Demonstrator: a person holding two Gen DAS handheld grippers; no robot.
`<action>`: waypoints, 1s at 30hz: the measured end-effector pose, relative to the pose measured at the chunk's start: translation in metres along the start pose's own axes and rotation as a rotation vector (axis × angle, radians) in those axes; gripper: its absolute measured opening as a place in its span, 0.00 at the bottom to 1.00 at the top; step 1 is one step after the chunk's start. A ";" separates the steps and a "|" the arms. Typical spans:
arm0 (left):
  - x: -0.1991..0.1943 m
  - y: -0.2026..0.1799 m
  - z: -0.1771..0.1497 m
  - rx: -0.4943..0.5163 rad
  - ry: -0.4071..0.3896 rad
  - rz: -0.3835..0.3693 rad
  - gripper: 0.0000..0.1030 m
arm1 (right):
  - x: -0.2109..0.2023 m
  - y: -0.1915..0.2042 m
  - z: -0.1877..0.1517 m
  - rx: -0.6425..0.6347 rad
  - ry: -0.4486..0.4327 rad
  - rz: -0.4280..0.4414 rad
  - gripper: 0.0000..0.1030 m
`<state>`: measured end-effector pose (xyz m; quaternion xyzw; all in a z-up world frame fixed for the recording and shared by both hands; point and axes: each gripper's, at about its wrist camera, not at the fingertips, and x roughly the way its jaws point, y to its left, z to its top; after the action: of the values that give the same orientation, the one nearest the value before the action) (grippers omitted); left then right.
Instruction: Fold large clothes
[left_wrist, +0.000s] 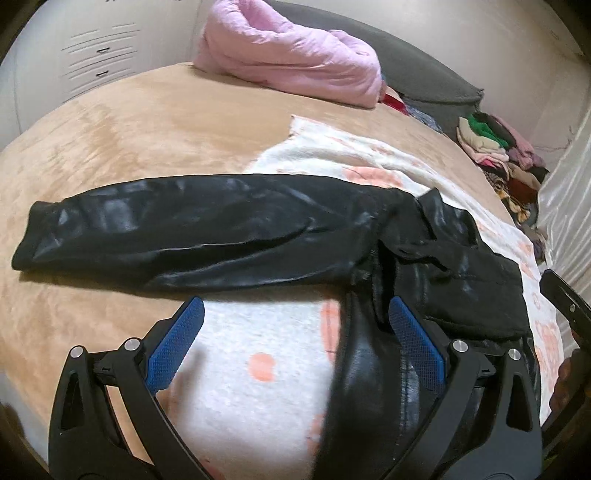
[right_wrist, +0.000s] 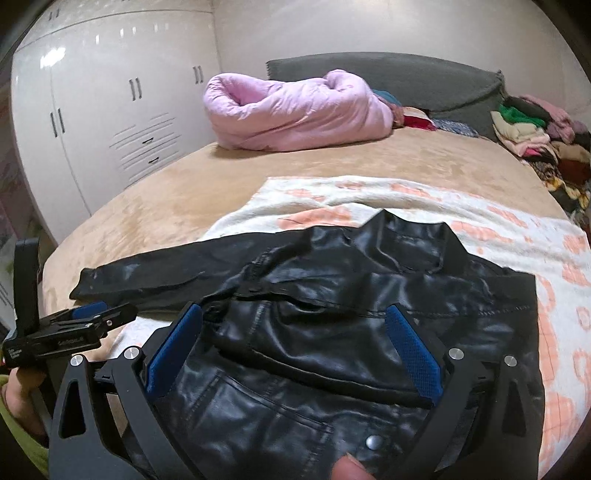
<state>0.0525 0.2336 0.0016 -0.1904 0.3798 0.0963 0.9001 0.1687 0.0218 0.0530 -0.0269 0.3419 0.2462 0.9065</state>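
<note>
A black leather jacket (left_wrist: 229, 229) lies on a white blanket with orange flowers (left_wrist: 243, 369) on the bed. One sleeve stretches out to the left; the body (right_wrist: 332, 332) lies front up, collar away from me. My left gripper (left_wrist: 295, 314) is open and empty, low over the blanket at the jacket's left side edge; it also shows in the right wrist view (right_wrist: 96, 314). My right gripper (right_wrist: 293, 314) is open and empty, low over the jacket's chest. Part of it shows at the left wrist view's right edge (left_wrist: 565, 302).
The bed has a tan cover (left_wrist: 129, 147). A rolled pink quilt (right_wrist: 295, 110) and a grey headboard (right_wrist: 406, 77) are at the far end. A pile of mixed clothes (right_wrist: 535, 133) sits far right. White wardrobes (right_wrist: 92, 129) stand on the left.
</note>
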 end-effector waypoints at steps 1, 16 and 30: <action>0.000 0.002 0.000 -0.007 -0.001 0.002 0.91 | 0.003 0.005 0.001 -0.011 0.004 -0.001 0.96; -0.011 0.062 0.015 -0.142 -0.070 0.090 0.91 | 0.040 0.074 0.018 -0.159 0.036 0.083 0.96; -0.001 0.129 0.009 -0.364 -0.058 0.146 0.91 | 0.068 0.116 0.012 -0.213 0.092 0.156 0.96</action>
<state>0.0170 0.3546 -0.0268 -0.3191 0.3429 0.2340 0.8520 0.1656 0.1551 0.0329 -0.1077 0.3560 0.3492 0.8601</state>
